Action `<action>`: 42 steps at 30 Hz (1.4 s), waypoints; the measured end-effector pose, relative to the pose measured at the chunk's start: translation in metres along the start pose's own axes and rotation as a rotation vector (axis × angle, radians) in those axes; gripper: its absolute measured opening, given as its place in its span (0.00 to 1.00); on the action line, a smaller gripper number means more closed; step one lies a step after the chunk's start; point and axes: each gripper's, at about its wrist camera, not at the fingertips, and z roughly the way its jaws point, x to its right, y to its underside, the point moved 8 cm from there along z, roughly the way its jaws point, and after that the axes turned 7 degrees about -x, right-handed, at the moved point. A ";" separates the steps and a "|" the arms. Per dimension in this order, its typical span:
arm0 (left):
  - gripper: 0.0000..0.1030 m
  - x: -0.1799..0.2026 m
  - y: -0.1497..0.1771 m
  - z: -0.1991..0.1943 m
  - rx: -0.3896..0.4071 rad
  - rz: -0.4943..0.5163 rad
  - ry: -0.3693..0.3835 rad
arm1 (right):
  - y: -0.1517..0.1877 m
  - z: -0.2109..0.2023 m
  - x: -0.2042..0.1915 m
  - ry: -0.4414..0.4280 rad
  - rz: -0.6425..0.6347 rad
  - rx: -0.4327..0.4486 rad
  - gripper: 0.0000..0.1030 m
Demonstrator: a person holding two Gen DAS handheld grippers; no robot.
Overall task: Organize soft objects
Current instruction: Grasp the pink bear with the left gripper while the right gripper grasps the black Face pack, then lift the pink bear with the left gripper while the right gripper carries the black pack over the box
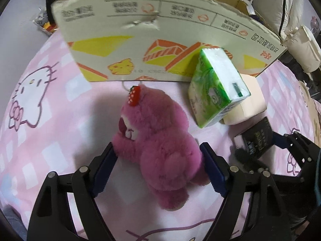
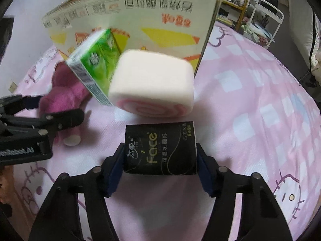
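A pink plush bear (image 1: 160, 128) with a strawberry tag lies on the pink bed sheet (image 1: 60, 124). My left gripper (image 1: 156, 148) straddles it, both blue pads touching its fur. A black tissue pack (image 2: 160, 148) sits between the pads of my right gripper (image 2: 158, 152), which press on its two sides. A green tissue pack (image 2: 96, 64) leans tilted against a pink-swirl roll cushion (image 2: 152, 84). In the right wrist view the left gripper's fingers (image 2: 60, 118) show at the left, around the bear (image 2: 64, 88).
A tall cardboard box (image 1: 140, 30) stands just behind the objects, its printed side facing me. The sheet (image 2: 260, 100) spreads out to the right of the box. A white rack (image 2: 266, 20) and shelves stand beyond the bed's far edge.
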 end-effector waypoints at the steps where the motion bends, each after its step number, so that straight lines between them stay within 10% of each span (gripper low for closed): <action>1: 0.79 -0.001 0.002 -0.002 0.005 -0.004 -0.001 | 0.000 -0.003 0.000 -0.011 0.005 0.013 0.66; 11: 0.71 -0.028 0.005 -0.032 0.064 -0.071 0.017 | 0.000 -0.048 -0.003 -0.045 0.009 0.150 0.66; 14: 0.37 -0.031 0.009 -0.040 0.073 -0.074 0.044 | 0.001 -0.058 -0.005 -0.043 0.004 0.185 0.66; 22: 0.35 -0.021 0.005 -0.053 0.131 -0.056 0.042 | -0.001 -0.067 -0.002 -0.047 0.015 0.226 0.66; 42: 0.35 -0.006 -0.001 -0.187 0.551 0.050 -0.082 | -0.030 -0.167 0.000 -0.071 0.034 0.641 0.66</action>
